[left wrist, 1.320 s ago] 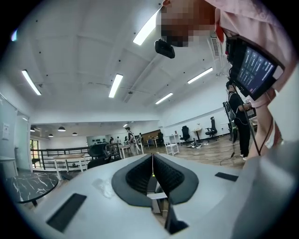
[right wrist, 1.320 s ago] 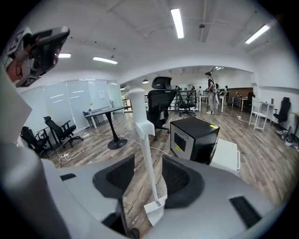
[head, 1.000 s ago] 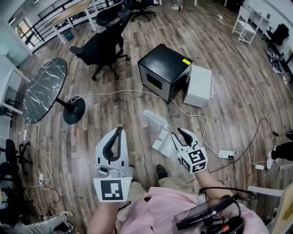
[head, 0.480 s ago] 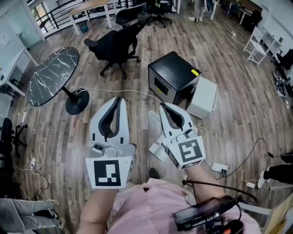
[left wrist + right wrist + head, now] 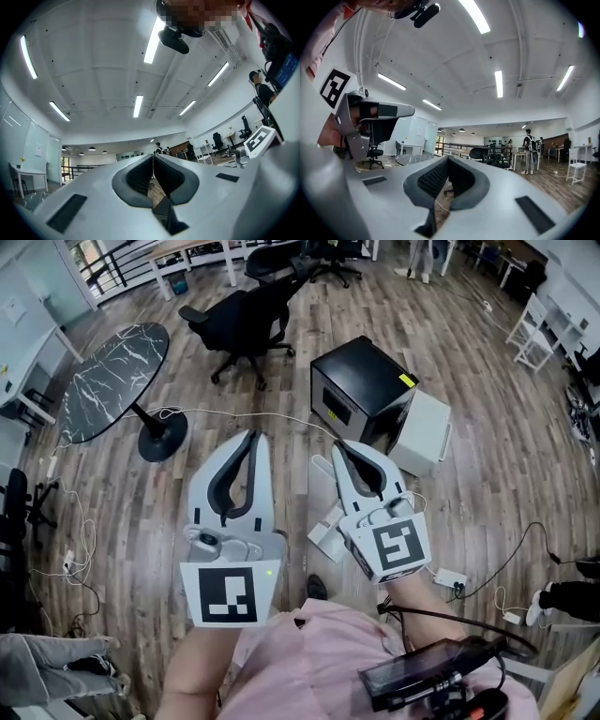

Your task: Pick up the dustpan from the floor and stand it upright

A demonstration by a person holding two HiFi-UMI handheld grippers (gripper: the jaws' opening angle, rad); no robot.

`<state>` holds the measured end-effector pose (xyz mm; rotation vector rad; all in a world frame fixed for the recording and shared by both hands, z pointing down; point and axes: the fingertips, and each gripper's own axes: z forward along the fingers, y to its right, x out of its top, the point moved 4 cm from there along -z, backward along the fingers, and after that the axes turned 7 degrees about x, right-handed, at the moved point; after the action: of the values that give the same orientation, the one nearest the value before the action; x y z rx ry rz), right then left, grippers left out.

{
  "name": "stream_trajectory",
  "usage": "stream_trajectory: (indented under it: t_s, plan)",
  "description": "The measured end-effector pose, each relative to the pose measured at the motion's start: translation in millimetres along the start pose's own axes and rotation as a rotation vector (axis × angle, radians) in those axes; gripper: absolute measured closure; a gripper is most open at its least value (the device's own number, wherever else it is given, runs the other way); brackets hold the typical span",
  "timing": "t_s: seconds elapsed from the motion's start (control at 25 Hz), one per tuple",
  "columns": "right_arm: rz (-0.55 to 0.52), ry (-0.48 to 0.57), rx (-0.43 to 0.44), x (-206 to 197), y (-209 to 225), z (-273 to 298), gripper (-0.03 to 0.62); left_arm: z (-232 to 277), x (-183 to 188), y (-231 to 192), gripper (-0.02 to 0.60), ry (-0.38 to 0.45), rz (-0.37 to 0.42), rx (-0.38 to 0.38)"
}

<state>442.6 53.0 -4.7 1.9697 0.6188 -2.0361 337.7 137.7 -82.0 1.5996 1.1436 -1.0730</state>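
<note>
Both tools are hovering over the wooden floor; the dustpan is lying below them, ungripped.
The left tool (image 5: 251,439) is holding its jaws clenched tip to tip, with nothing between them. The right tool (image 5: 341,448) is doing the same: jaws pressed together, empty. The white dustpan (image 5: 324,525) is resting on the floor (image 5: 487,474), and in the head view it is showing just beside the right tool and partly covered by it, so it is probably lying flat rather than upright. A black cabinet (image 5: 361,381) and a white box (image 5: 424,432) are standing side by side beyond it. A white cable (image 5: 234,415) is running across the boards.
</note>
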Motion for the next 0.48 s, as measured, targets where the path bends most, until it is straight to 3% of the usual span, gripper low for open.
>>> stream_trajectory:
  t_s: [0.48]
  plan:
    - [0.024,0.021,0.037,0.0,-16.5,2.3,0.594,-11.2,-0.3,-5.7,0.568,-0.015,0.019,0.006]
